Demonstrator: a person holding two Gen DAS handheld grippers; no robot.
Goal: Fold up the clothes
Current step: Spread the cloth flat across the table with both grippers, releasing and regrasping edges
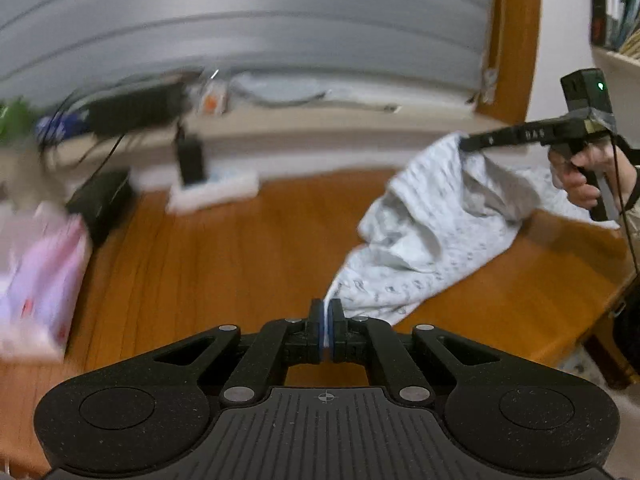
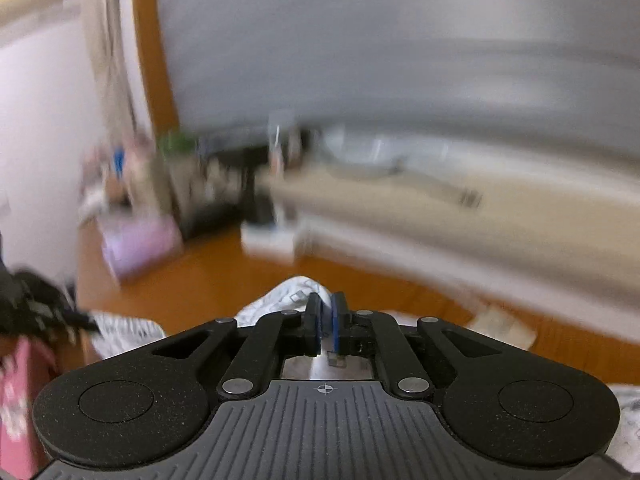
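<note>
Two grippers are seen in the left wrist view. The left gripper (image 1: 327, 322) is closed tight on an edge of a white patterned garment (image 1: 432, 240), with a thin strip of cloth pinched between its blue pads (image 1: 320, 326). From there the garment is stretched up and to the right, lifted clear of the wooden worktop (image 1: 224, 264), to the right gripper (image 1: 466, 144), by which a bunched corner is held near the right edge of the frame. The right gripper's handle is gripped by a hand (image 1: 580, 176). A pink box (image 1: 36, 276) is seen at the left of the worktop, blurred, and a white power strip (image 1: 212, 192) with a black adapter lies at the far side.

In the right wrist view, the right gripper (image 2: 326, 322) is almost closed, and white patterned cloth (image 2: 288, 296) is caught between its blue pads (image 2: 336, 320) and bunched over its left finger. More of the garment is spread low at the left, beside a blurred black shape whose identity cannot be told. The orange wooden worktop (image 2: 224, 276) is visible beyond, along with a blurred lilac box (image 2: 140, 244).
</note>
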